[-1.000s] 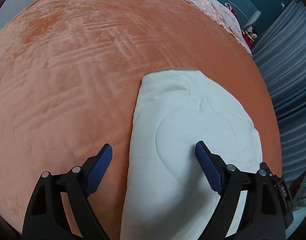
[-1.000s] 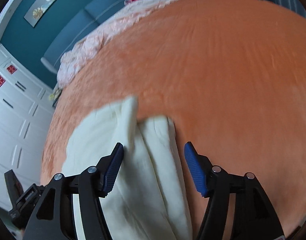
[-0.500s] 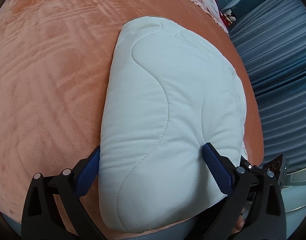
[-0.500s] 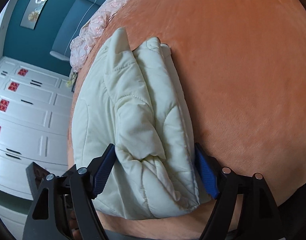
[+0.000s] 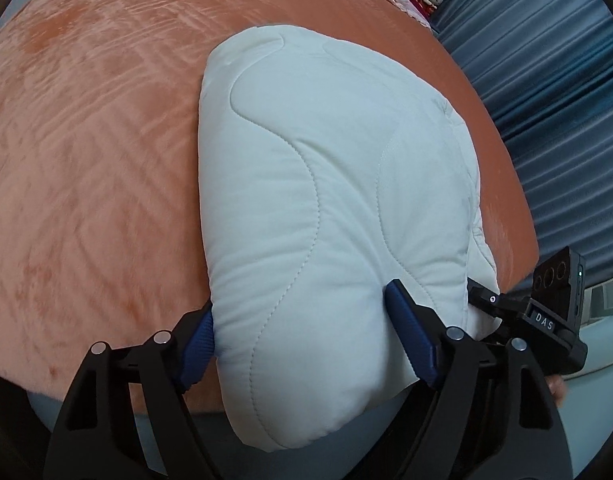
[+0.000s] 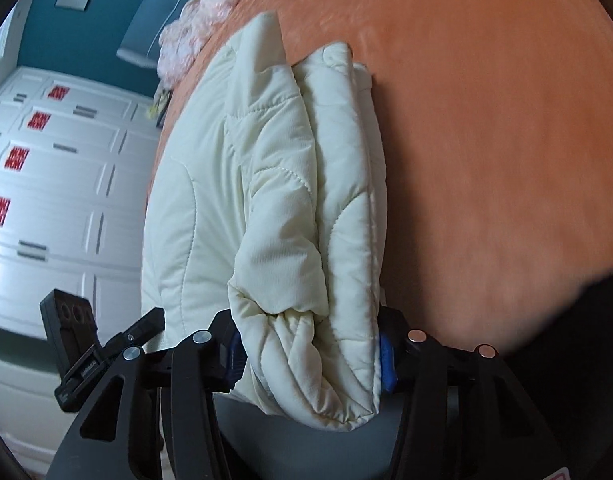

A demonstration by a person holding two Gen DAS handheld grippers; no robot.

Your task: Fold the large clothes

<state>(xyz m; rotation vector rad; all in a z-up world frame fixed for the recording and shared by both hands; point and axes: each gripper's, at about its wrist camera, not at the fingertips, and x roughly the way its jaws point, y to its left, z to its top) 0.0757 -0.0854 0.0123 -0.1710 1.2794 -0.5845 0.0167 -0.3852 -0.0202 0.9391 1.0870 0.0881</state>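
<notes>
A folded cream quilted jacket lies as a thick bundle on the orange plush bed cover, its near end hanging over the bed edge. My left gripper is shut on the near left part of the bundle, blue pads pressed into the padding. My right gripper is shut on the near right part of the jacket, where stacked layers and a tucked sleeve show. Each gripper appears at the edge of the other's view.
Blue curtains hang beyond the right side of the bed. White wardrobe doors with red stickers stand to the left. A pink lace blanket lies at the head of the bed by a teal wall.
Both grippers came in around the near end of the folded jacket and closed on it. The bundle now sits nearer, past the bed edge.
</notes>
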